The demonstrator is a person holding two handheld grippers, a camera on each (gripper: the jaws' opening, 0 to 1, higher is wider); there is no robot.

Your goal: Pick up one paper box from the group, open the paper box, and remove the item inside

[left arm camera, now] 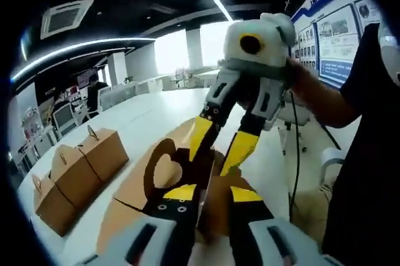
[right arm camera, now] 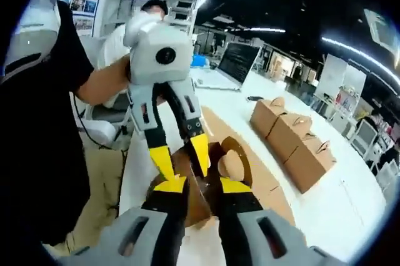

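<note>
An opened brown paper box (left arm camera: 215,213) is held between the two grippers above the white table (left arm camera: 162,113). Its flap with a heart-shaped cutout (left arm camera: 164,169) stands up to the left. My left gripper (left arm camera: 214,192) rises from the bottom, its yellow-tipped jaws closed on the box. My right gripper (left arm camera: 209,165) reaches down from the upper right, its yellow fingers pinching the box's top. In the right gripper view, my right gripper (right arm camera: 202,185) grips the box (right arm camera: 194,206), the left gripper (right arm camera: 185,172) comes in from the upper left, and the cutout flap (right arm camera: 240,153) stands right. The box's contents are hidden.
A row of three closed brown boxes (left arm camera: 75,175) stands on the table, seen also in the right gripper view (right arm camera: 294,135). A person in a black shirt (right arm camera: 44,128) holds the grippers. A laptop (right arm camera: 236,60) sits at the table's far end, and an office chair (left arm camera: 294,116) beside the table.
</note>
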